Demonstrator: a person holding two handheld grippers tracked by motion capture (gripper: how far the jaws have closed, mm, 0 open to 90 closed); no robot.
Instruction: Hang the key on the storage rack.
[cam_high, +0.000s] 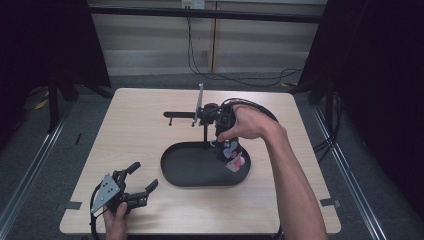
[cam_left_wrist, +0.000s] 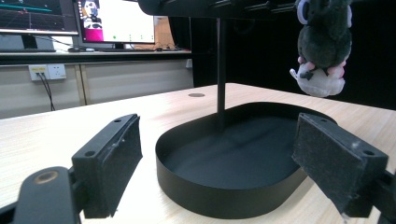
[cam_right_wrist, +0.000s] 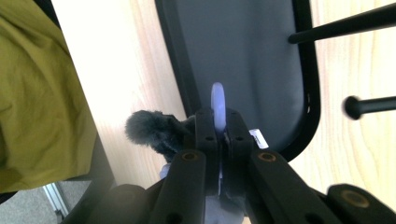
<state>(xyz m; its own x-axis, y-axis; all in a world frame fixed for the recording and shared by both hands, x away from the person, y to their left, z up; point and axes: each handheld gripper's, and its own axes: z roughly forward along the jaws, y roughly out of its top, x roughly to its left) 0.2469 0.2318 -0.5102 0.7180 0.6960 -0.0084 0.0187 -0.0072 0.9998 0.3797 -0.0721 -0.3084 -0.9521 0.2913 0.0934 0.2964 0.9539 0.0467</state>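
Right tongs (cam_high: 227, 145) are pinched on a plush toy (cam_high: 233, 155), held above the right end of the black tray (cam_high: 172, 172), beside its stand (cam_high: 205, 127). Left tongs (cam_high: 140, 182) rest spread, left of the tray. Hanging or placing appears unfinished; release remains.
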